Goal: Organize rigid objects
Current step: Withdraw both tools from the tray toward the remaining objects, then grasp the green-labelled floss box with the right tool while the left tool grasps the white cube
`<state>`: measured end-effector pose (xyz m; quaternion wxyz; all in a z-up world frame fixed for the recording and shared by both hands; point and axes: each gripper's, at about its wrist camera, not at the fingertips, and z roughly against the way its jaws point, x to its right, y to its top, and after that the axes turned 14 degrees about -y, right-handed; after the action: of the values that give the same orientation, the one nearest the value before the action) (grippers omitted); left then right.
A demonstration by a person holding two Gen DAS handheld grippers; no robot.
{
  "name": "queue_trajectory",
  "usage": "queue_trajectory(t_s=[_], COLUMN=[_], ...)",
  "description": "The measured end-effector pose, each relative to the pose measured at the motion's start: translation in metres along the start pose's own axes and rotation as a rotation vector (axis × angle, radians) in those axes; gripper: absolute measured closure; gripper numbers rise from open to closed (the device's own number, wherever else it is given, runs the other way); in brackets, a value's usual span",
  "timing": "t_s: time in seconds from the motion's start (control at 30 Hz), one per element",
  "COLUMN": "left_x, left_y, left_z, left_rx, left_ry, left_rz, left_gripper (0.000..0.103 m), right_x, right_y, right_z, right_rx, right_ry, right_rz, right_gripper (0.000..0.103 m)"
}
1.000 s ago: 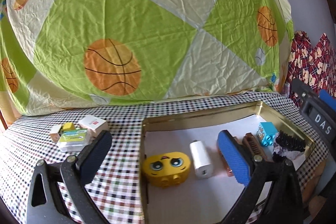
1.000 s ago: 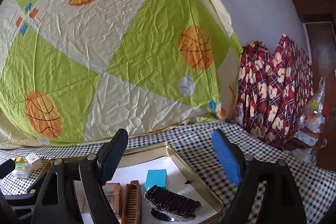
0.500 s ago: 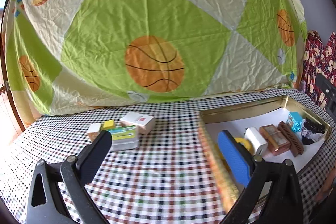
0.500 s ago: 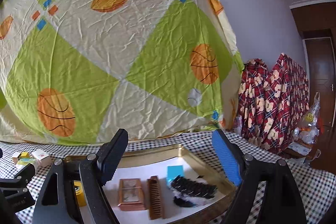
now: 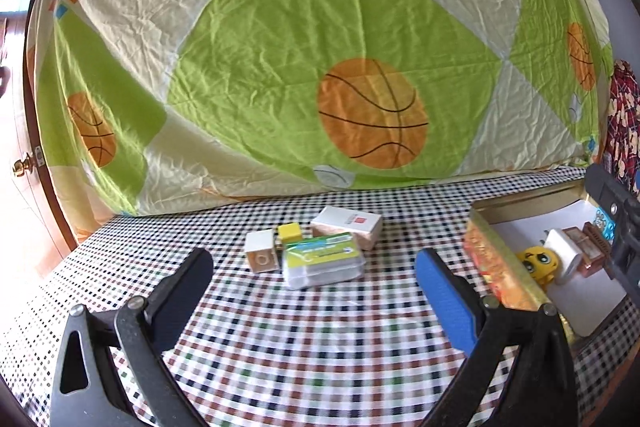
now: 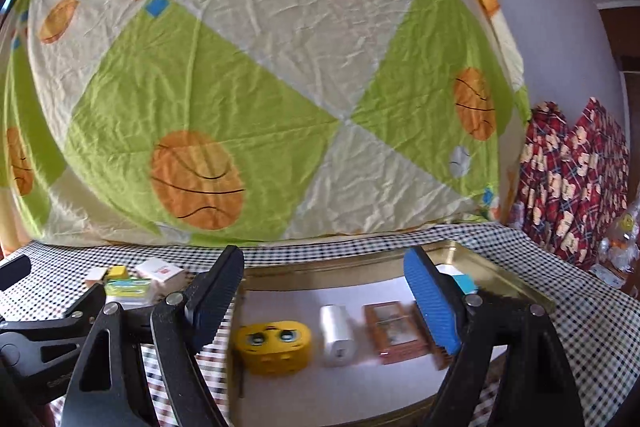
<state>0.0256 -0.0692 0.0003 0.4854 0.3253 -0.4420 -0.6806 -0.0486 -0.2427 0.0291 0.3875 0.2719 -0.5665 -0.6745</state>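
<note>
Checked-cloth desk, gold tray, two tools spread apart and holding nothing.

Left tool (image 5: 314, 273): over the cloth (image 5: 320, 339), facing a loose cluster near the desk's back edge, namely green-labelled box (image 5: 323, 259), white box (image 5: 346, 225), yellow cube (image 5: 289, 232), beige cube (image 5: 261, 255). Right tool (image 6: 326, 293): above gold tray (image 6: 320, 271) holding yellow face toy (image 6: 273, 347), white charger (image 6: 338, 333), brown case (image 6: 394, 331). Basketball-print sheet (image 6: 260, 87) hangs behind; red patterned fabric (image 6: 572, 183) at the right.

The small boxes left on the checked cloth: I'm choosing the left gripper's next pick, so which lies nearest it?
The green-labelled clear box. It sits in front of the white carton, yellow cube and white block.
</note>
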Motion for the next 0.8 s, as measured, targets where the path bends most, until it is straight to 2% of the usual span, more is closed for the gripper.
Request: queue_trajectory(t_s=[0.43, 0.8], left_x=[-0.057, -0.093], left_y=[-0.003, 0.000], left_z=[-0.006, -0.018], left_rx=[-0.021, -0.043], left_ry=[0.047, 0.107], left_rz=[0.067, 0.057], left_gripper=[0.001, 0.001], right_x=[-0.066, -0.101], right_y=[-0.003, -0.004], right_z=[0.004, 0.003], right_rx=[-0.060, -0.105], right_ry=[0.082, 0.122], right_rz=[0.011, 0.009], right_gripper=[0.019, 0.019])
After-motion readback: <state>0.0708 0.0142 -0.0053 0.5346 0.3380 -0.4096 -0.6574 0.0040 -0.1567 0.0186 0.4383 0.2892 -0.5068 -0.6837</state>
